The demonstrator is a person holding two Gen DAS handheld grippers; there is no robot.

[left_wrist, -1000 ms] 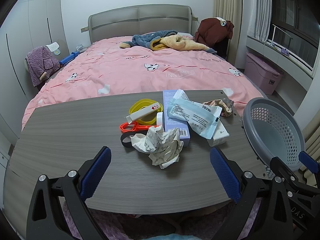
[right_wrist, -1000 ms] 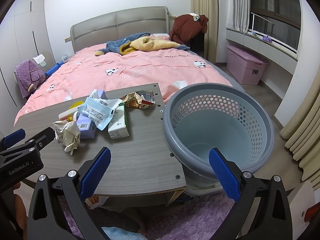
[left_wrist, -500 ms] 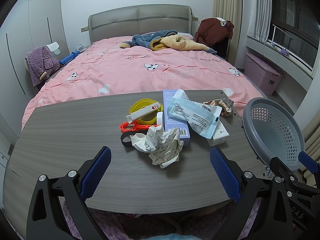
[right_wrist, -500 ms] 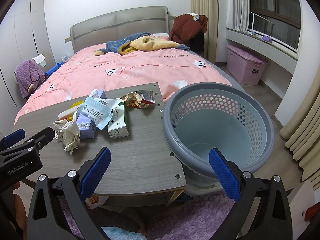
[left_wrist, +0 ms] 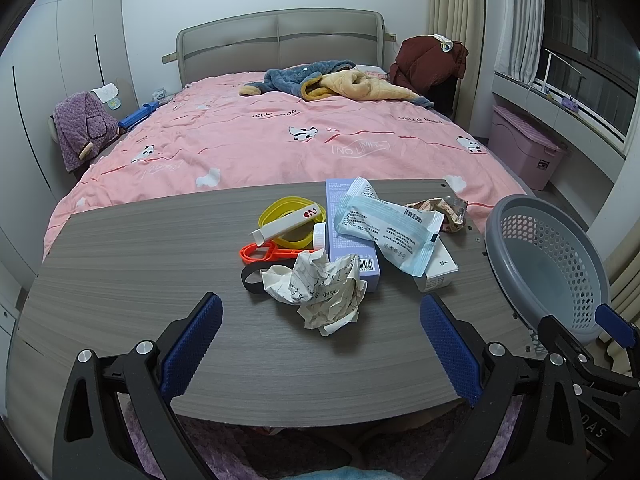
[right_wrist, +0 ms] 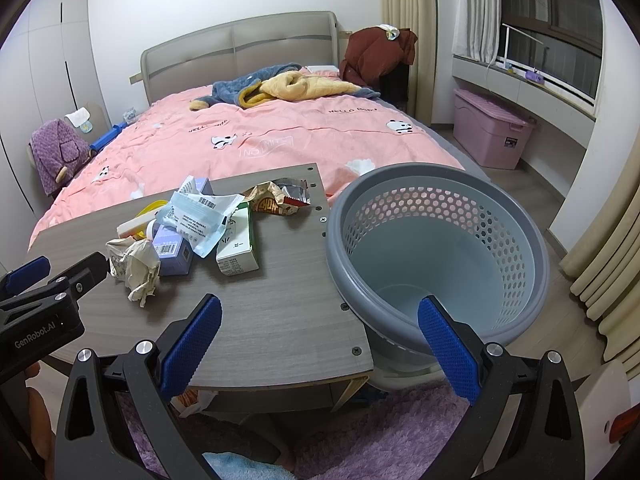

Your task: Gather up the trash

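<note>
Grey woodgrain worktop (left_wrist: pixel 140 264): carries a loose heap of trash right of centre, bed with pink cover (left_wrist: pixel 280 140) behind it.
Left gripper (left_wrist: pixel 320 340): hovers over the near edge of the worktop, blue-padded fingers (left_wrist: pixel 192 344) spread wide, nothing between them; heap lies ahead of the gap.
Right gripper (right_wrist: pixel 320 340): fingers wide apart, empty; left pad over the worktop's near right corner, right pad over the basket opening.
Crumpled paper (left_wrist: pixel 320 288): nearest item of the heap to the left gripper, handwriting visible, partly over a black ring (left_wrist: pixel 250 280).
Lavender box (left_wrist: pixel 350 232): flat on the worktop, barcode end touching the paper.
Pale blue wrapper (left_wrist: pixel 392 228): draped across the lavender box and a white carton (left_wrist: pixel 438 268).
Snack wrapper (left_wrist: pixel 444 208): far right of the heap, near the worktop's back edge.
Yellow ring (left_wrist: pixel 284 216): behind an orange plastic loop tool (left_wrist: pixel 264 250), a white stick (left_wrist: pixel 288 222) laid across it.
Grey perforated basket (right_wrist: pixel 516 216): just beside the worktop's right edge, rim touching it, interior bare in the right wrist view.
Floor: purple shaggy rug (right_wrist: pixel 400 432) under both grippers.
</note>
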